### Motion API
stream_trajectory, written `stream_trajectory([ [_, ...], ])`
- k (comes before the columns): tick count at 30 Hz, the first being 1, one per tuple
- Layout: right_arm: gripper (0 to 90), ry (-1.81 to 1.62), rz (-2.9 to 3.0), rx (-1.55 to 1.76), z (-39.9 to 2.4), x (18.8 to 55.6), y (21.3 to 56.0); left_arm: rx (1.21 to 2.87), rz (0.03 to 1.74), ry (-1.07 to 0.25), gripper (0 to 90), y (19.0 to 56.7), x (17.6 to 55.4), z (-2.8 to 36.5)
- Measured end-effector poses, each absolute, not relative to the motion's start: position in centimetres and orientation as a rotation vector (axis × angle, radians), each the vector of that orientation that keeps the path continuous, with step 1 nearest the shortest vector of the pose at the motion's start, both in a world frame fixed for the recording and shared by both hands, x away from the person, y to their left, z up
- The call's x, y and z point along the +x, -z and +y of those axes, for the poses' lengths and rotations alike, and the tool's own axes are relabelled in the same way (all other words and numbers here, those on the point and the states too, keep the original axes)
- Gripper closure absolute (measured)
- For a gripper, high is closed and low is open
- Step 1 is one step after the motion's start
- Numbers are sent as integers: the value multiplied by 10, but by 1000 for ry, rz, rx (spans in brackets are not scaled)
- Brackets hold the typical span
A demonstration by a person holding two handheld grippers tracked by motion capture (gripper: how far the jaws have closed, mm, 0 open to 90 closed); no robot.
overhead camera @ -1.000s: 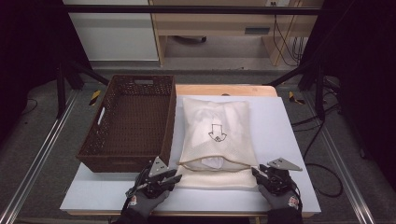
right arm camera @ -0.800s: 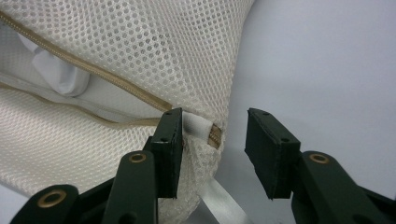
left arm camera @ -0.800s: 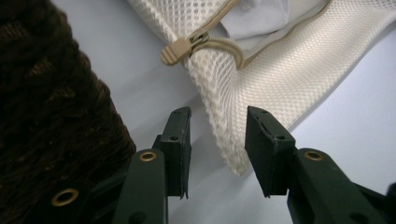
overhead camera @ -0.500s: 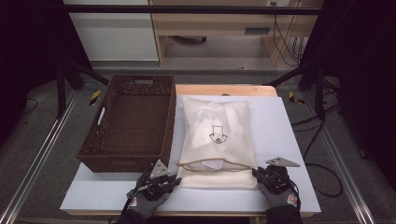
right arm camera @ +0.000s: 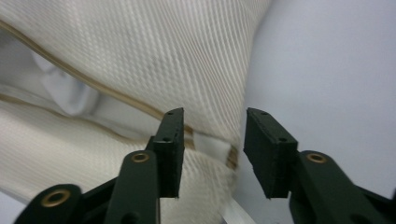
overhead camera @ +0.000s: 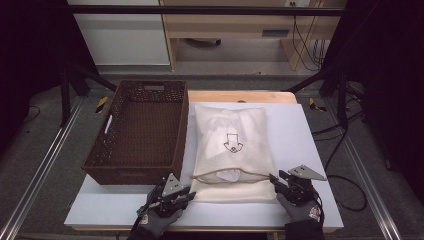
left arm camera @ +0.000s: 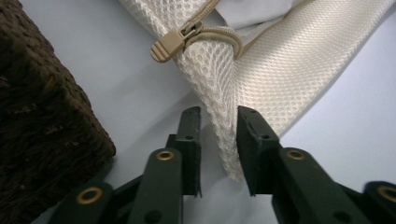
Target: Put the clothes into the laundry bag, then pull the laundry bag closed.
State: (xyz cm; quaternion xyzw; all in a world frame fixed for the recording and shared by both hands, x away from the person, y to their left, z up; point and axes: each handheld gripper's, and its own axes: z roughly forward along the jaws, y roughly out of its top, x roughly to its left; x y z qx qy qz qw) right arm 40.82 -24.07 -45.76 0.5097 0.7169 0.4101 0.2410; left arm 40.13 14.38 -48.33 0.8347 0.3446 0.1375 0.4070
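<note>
We see a cream mesh bag (overhead camera: 234,146) lying flat on the white table (overhead camera: 300,130), just to the right of a dark woven basket (overhead camera: 140,130), with its zippered mouth toward us and some white cloth (overhead camera: 226,175) showing inside. Our left hand-held gripper (overhead camera: 186,194) sits at the bag's near left corner; its jaws have just been opening, and a fold of mesh stands between them, close below the tan zipper pull (left arm camera: 169,45). The pads look slightly apart from the fabric rather than pinching it. Our right hand-held gripper (overhead camera: 274,179) is at the bag's near right corner; its jaws have also just been opening and stand apart, with the end of the tan zipper band (right arm camera: 189,132) lying in the gap between them and nothing clamped.
</note>
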Motion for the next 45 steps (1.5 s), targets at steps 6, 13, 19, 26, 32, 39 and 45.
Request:
stream_trajectory([
  [6,474,-1195,1951,1306,-226,404,441,2104,893,-348,558,484,402,144],
  [13,435,-1239,1950,1287,-214,403,430,2117,898,-345,450,485,402,141],
  [19,422,-1282,1968,1264,-201,404,422,2111,905,-321,516,485,402,143],
  [26,432,-1319,2017,1197,-177,405,414,2138,893,-319,696,484,401,141],
  [32,467,-1358,2066,1121,-148,403,405,2131,901,-290,830,484,403,142],
  [39,539,-1374,2173,1043,-100,409,404,2132,898,-299,848,484,402,141],
  [45,595,-1309,2273,1034,-62,418,420,2124,887,-292,847,485,403,142],
])
